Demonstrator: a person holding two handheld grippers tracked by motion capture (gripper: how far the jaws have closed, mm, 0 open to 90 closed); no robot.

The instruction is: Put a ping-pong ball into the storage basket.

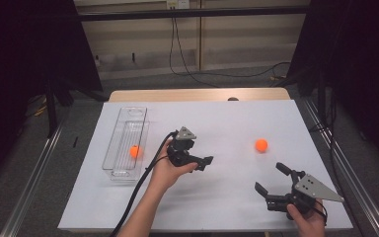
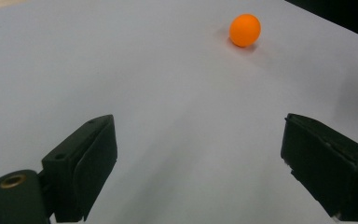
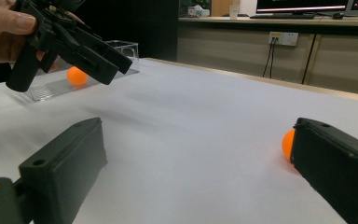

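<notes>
1. Left gripper [image 1: 196, 157] was held above the white table [image 1: 227, 197], near its middle; jaws spread wide, nothing between them.
2. Its own camera looked along both jaws at an orange ball [image 2: 245, 30] lying on the sheet ahead of the jaws, toward the right-hand one, well apart from them.
3. In the high view that ball [image 1: 261, 144] sat to the right of the left gripper and beyond the right gripper [image 1: 272, 183].
4. Right gripper rested low at the near right part of the table; jaws apart, empty.
5. In the right gripper view the ball [image 3: 288, 144] showed partly behind the right-hand jaw, ahead of it on the sheet; touching or not, could not tell.
6. A 2nd orange ball [image 1: 134, 151] lay inside the clear tray [image 1: 123, 175], just left of the left gripper.
</notes>
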